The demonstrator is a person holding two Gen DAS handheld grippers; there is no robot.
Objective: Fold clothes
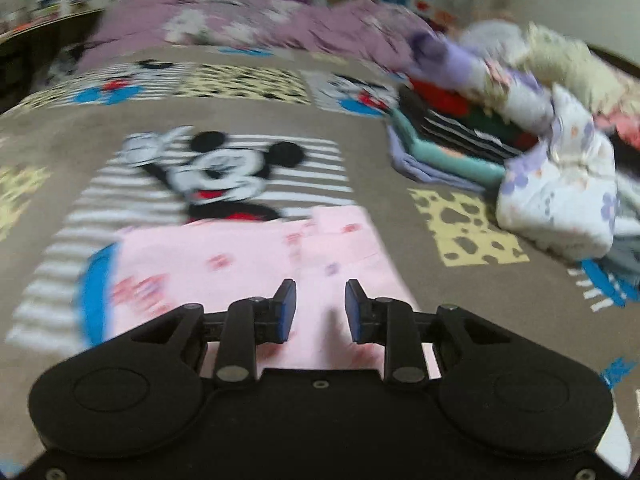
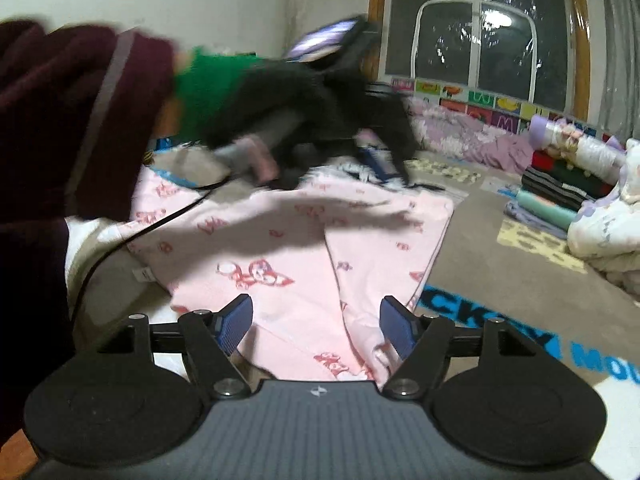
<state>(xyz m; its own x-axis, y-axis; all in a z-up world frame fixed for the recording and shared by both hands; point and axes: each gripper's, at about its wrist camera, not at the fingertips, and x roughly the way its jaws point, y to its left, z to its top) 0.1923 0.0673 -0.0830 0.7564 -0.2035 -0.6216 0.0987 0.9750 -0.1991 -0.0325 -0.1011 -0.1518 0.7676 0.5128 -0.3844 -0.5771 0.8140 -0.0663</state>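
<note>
A grey-brown blanket printed with cartoon mice, striped panels and yellow spotted squares covers the whole surface; beyond it lies a rumpled lilac cover, and behind that a strip of bright picture cards along the wall under a dark window; a person's dark maroon sleeve fills the left of the right wrist view, with a green cuff beside it; the pink garment, printed with small red figures, lies spread flat on the blanket in front of both grippers, one panel folded over another with a diagonal edge running toward the near side; to the right, well apart from it, stands a stack of folded clothes in red, dark green, striped black, teal and lilac, and just beside that a heap of white floral fabric; the left gripper is blurred and hangs over the near part of the pink garment, its blue-padded fingers a little apart with nothing between them; the right gripper sits low at the garment's near edge, its fingers wide apart, pink cloth lying below the gap but not pinched.
</note>
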